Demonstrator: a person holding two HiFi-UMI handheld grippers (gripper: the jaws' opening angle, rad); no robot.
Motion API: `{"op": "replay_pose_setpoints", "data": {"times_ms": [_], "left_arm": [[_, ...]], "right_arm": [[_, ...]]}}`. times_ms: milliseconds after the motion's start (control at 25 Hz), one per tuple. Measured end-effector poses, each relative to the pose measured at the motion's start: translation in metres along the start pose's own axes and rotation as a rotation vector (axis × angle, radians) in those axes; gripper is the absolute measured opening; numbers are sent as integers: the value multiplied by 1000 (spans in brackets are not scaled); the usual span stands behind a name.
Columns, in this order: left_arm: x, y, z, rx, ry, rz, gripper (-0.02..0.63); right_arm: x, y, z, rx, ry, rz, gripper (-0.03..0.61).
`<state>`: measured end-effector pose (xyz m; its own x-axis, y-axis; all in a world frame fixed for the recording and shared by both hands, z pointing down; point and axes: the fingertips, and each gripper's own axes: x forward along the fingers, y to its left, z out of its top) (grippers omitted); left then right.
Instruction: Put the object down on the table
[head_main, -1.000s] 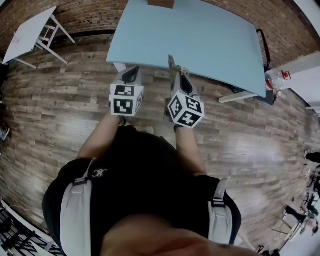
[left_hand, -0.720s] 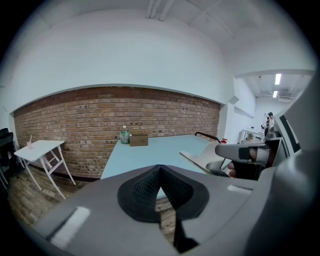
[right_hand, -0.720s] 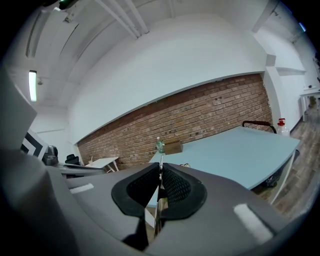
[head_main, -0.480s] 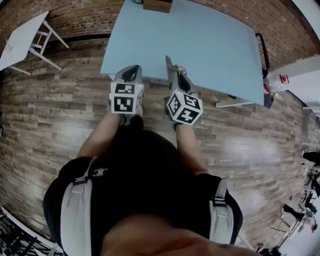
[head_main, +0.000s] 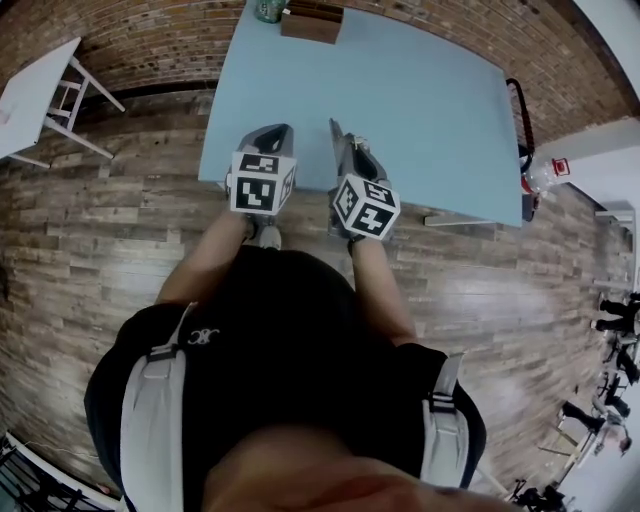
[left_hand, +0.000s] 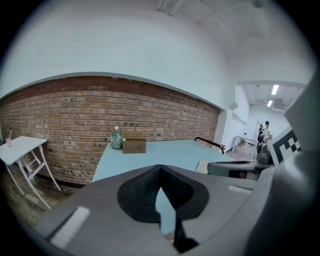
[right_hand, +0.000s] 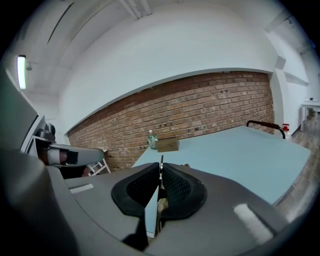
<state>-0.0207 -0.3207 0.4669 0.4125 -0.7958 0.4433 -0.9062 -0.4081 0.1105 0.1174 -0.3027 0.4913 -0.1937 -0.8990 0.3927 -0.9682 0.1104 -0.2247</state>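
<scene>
My right gripper (head_main: 345, 146) (right_hand: 160, 169) is shut on a thin flat object (head_main: 334, 129) that I see edge-on (right_hand: 160, 176) between the pads; its tip sticks out past the jaws. It hangs just over the near edge of the light blue table (head_main: 400, 90). My left gripper (head_main: 268, 136) (left_hand: 159, 169) hovers beside it at the same edge, with its pads meeting at the tips and nothing between them. What the thin object is I cannot make out.
At the table's far edge stand a green bottle (head_main: 267, 10) (left_hand: 116, 138) and a brown wooden box (head_main: 312, 20) (right_hand: 168, 144), in front of a brick wall. A black handle (head_main: 522, 110) sits at the table's right side. A small white table (head_main: 40, 85) stands to the left.
The table has come nearer: both grippers, short of it a second ago, now reach its near edge. The bottle and box have come into the head view. The jaws look unchanged.
</scene>
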Motion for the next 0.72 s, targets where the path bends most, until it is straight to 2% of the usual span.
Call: {"op": "replay_pose_setpoints", "data": {"times_ms": [480,720], "left_arm": [[62,39,23,-40,7,-48,-2],[94,47,25,-29,33,-63,-2]], "right_arm": [[72,-14,-9,6,84,-44,37],[102,-24,-21,15,120,-45,38]]}}
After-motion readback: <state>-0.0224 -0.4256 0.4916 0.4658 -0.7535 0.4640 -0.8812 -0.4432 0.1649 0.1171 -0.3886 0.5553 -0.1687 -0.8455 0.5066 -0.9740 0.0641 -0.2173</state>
